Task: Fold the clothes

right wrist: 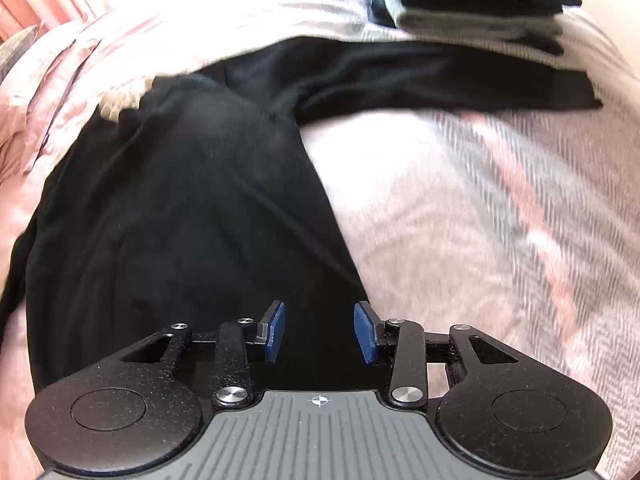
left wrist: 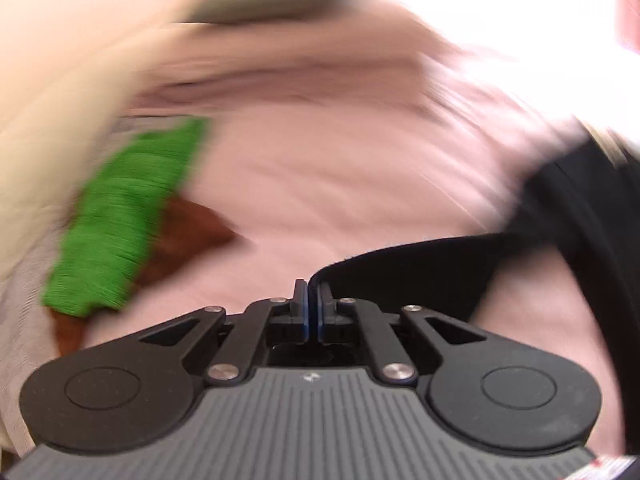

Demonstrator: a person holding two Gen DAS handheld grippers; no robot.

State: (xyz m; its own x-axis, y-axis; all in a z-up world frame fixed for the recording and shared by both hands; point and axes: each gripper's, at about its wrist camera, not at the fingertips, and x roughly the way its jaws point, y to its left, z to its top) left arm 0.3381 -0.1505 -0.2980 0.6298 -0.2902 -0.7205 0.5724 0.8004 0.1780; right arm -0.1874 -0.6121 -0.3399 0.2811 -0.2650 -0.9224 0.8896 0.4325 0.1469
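A black long-sleeved garment (right wrist: 180, 200) lies spread on a pink bedcover (right wrist: 460, 208), one sleeve (right wrist: 440, 76) stretched to the right. My right gripper (right wrist: 319, 330) is open just above the garment's near hem, its blue pads (right wrist: 276, 330) apart with black cloth showing between them. In the blurred left wrist view my left gripper (left wrist: 313, 308) is shut on an edge of the black garment (left wrist: 420, 268), which trails off to the right above the pink cover (left wrist: 320, 184).
A stack of folded dark and white clothes (right wrist: 476, 0) sits at the far right of the bed. A green cloth (left wrist: 120, 220) over something brown (left wrist: 188, 236) lies left of the left gripper. A cream shape (left wrist: 48, 120) fills the left edge.
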